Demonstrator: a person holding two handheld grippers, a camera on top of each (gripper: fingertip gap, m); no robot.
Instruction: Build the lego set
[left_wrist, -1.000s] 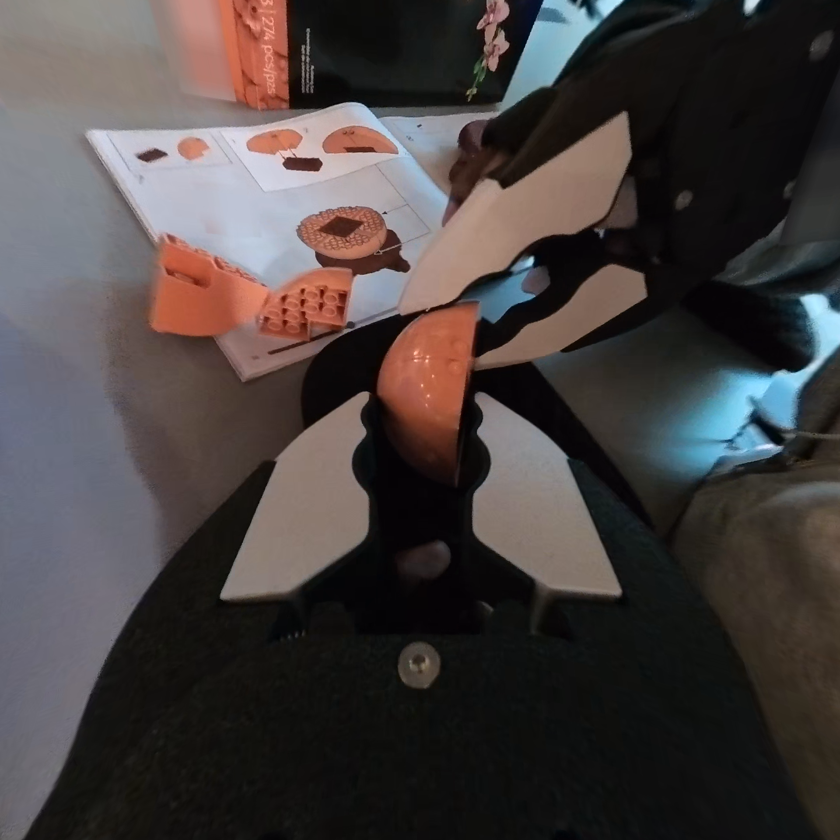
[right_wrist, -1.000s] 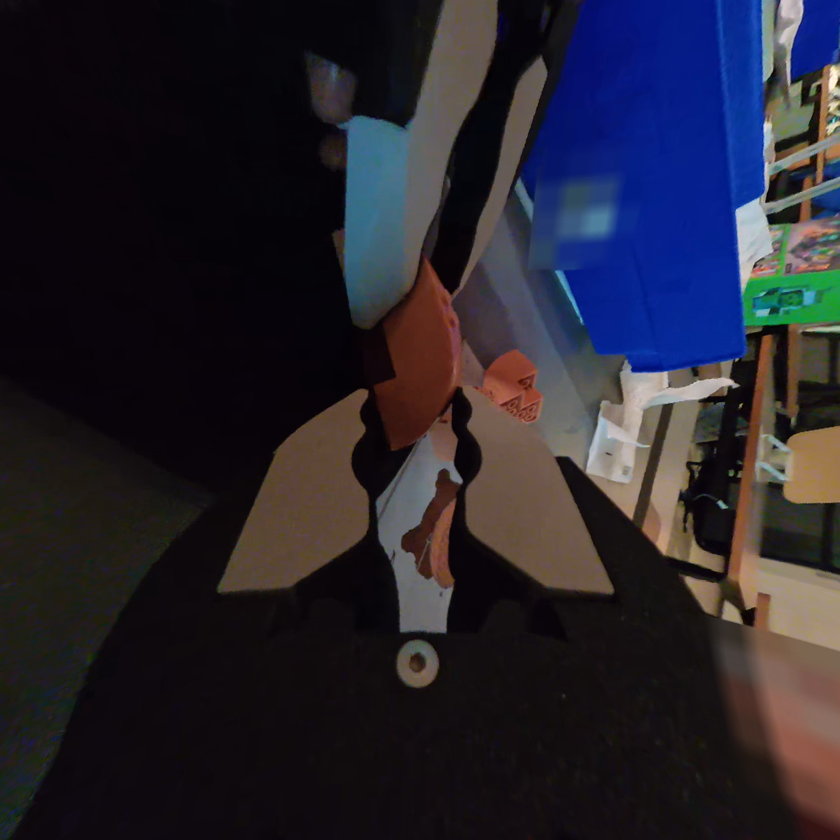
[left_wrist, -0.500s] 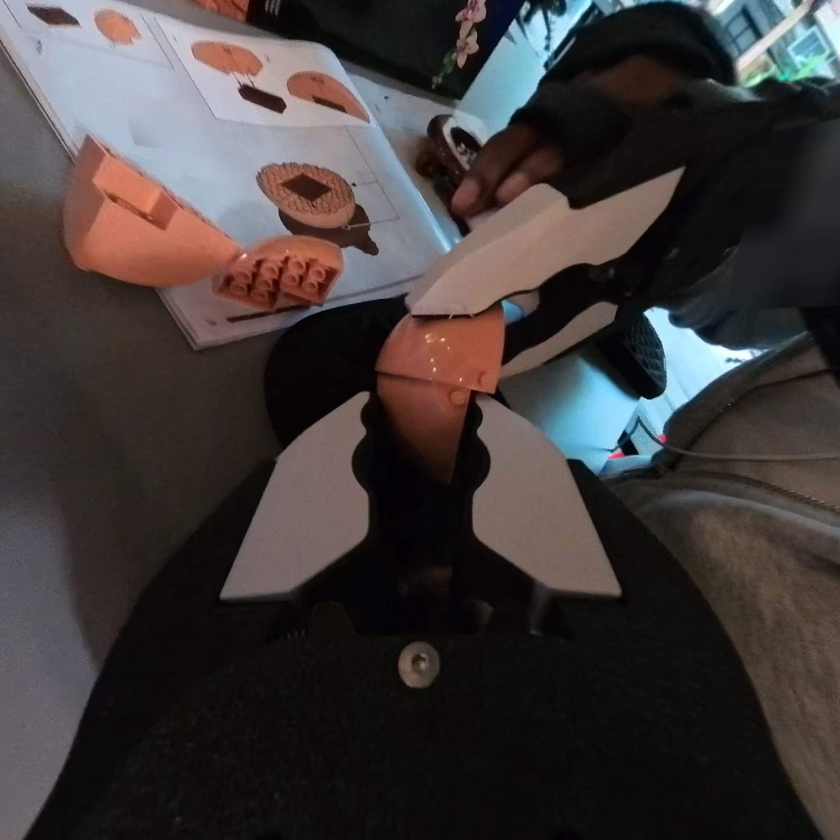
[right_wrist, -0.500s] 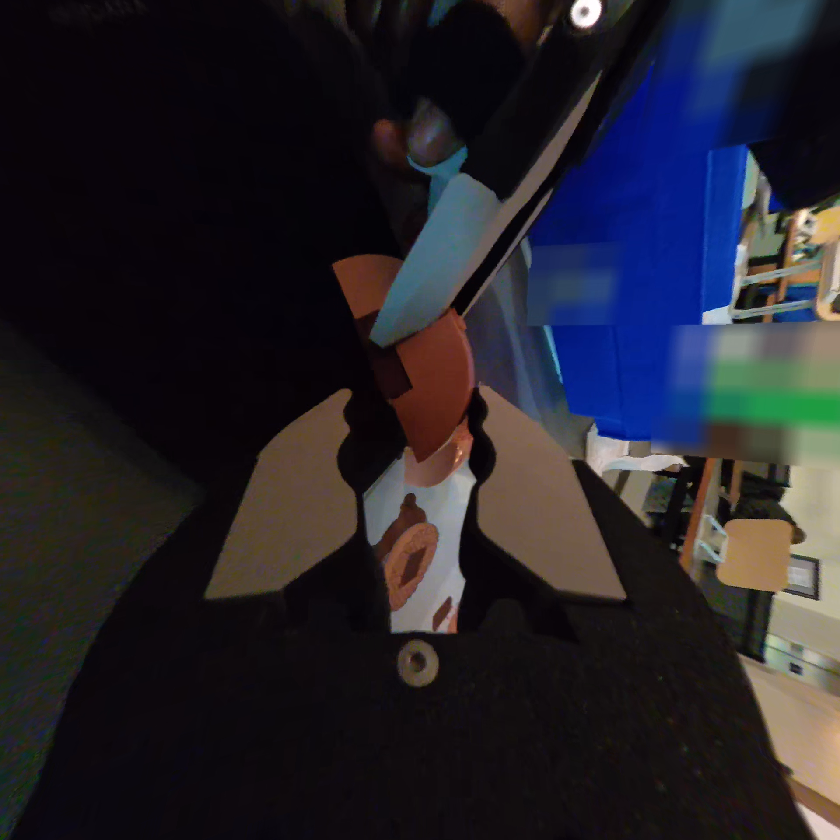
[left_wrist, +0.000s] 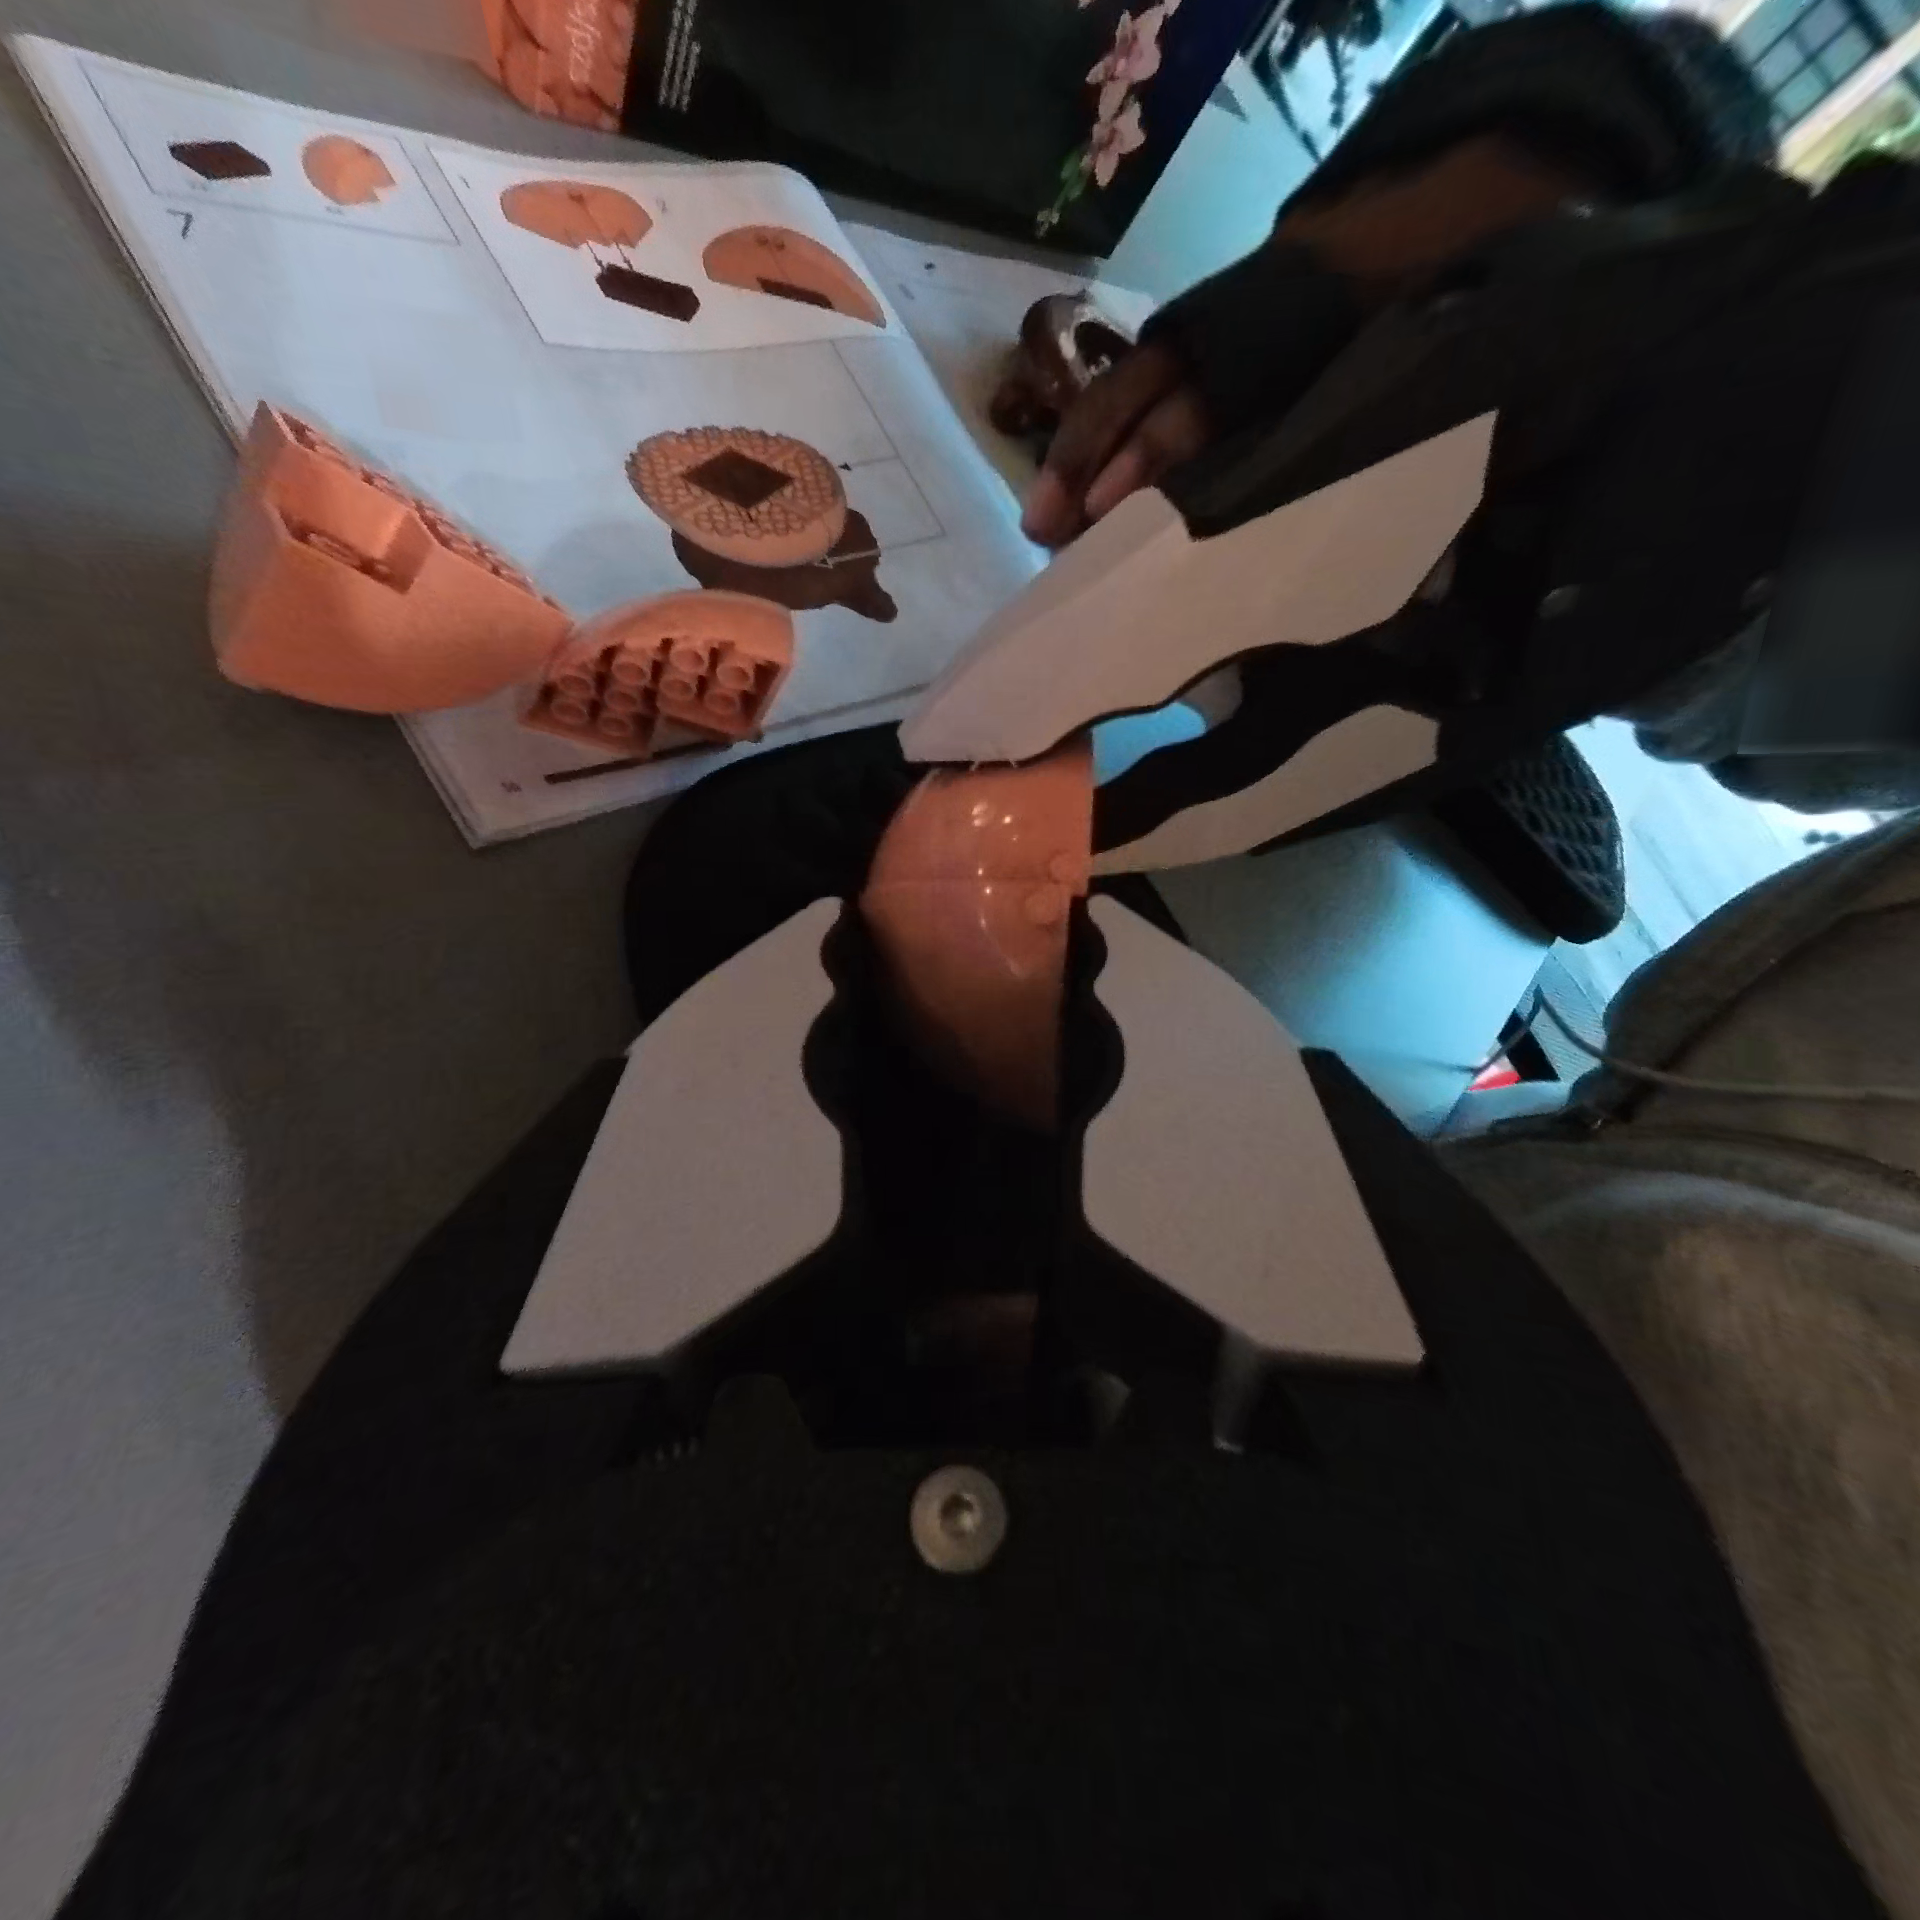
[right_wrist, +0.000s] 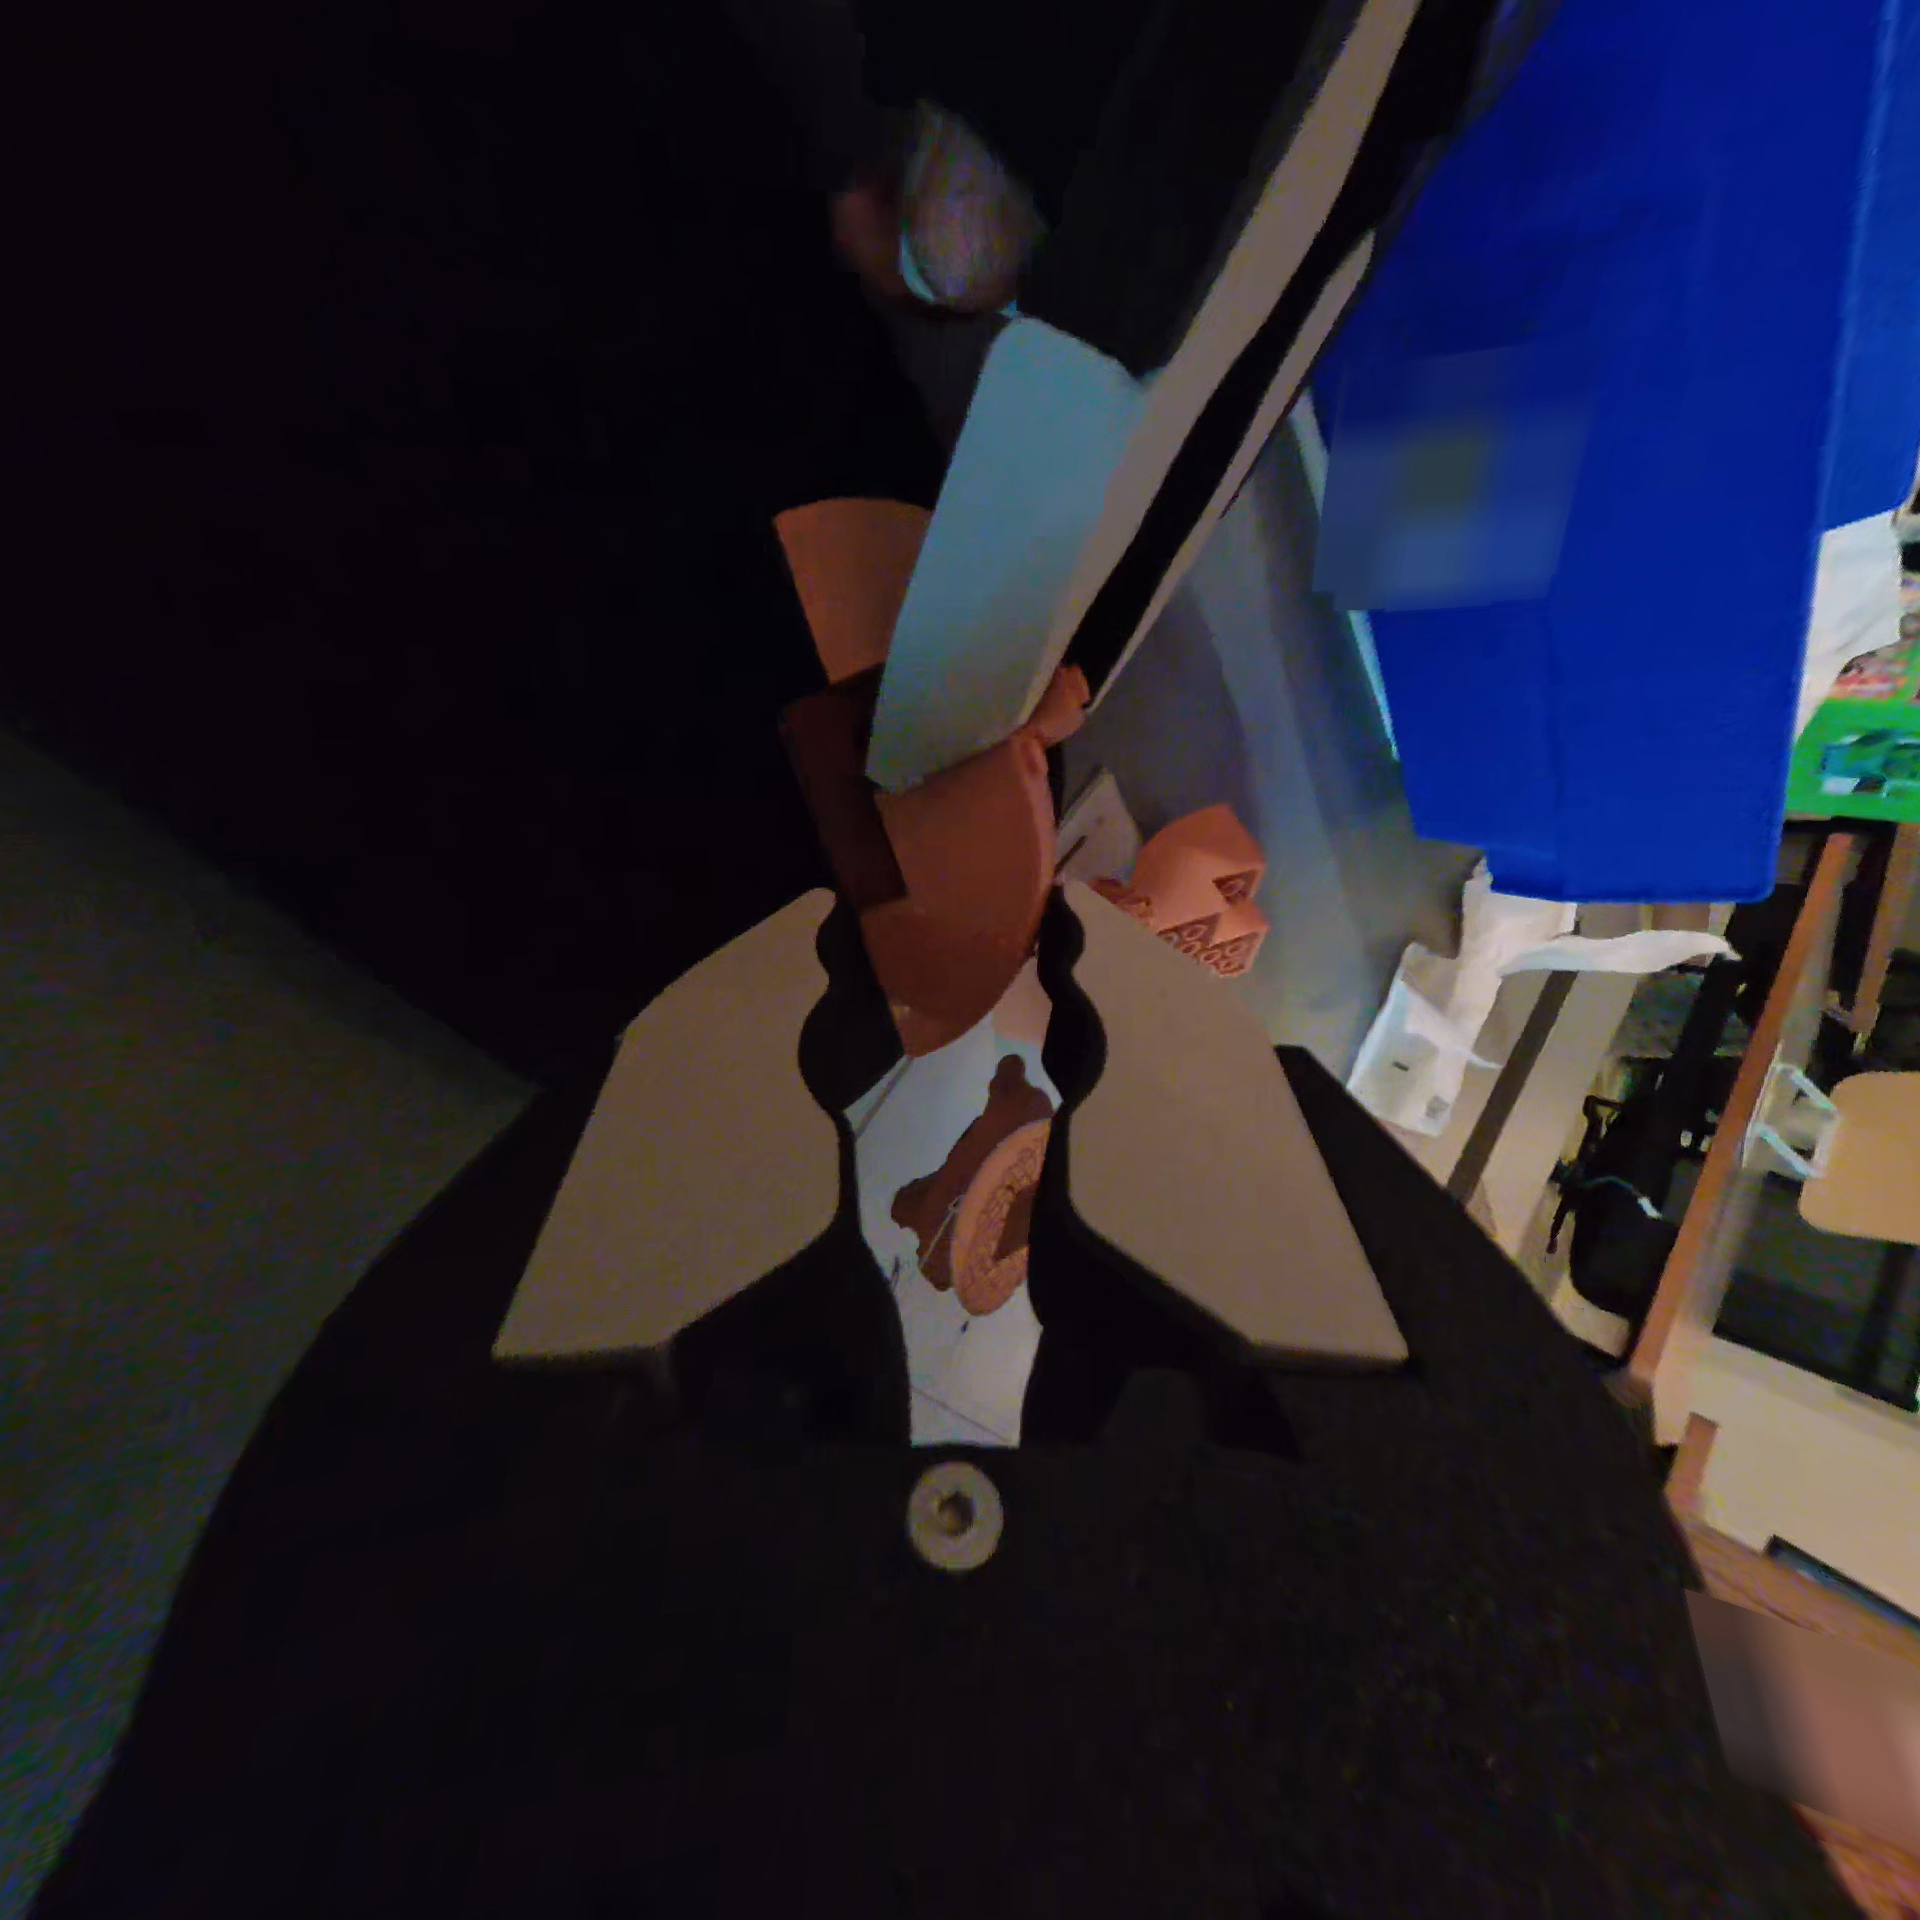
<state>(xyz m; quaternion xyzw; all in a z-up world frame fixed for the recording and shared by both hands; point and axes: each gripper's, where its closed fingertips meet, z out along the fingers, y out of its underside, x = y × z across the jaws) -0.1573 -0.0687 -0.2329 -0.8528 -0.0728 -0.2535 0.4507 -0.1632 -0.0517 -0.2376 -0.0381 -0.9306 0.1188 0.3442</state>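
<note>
Right gripper (right_wrist: 951, 940): both pads press a salmon curved brick piece (right_wrist: 961, 862) with a dark brown plate (right_wrist: 836, 800) on its side.
Left gripper (right_wrist: 997, 623): comes in from above, gripping the same piece.
Below: open instruction booklet (right_wrist: 966, 1340), loose salmon brick (right_wrist: 1195, 883).
Right: blue cloth (right_wrist: 1621, 416).

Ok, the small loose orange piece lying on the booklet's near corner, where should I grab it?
Probably across the straight side walls of the small orange piece, coming from above: its studded flat face tilts up toward us, and the rounded back would slip off pads.
</note>
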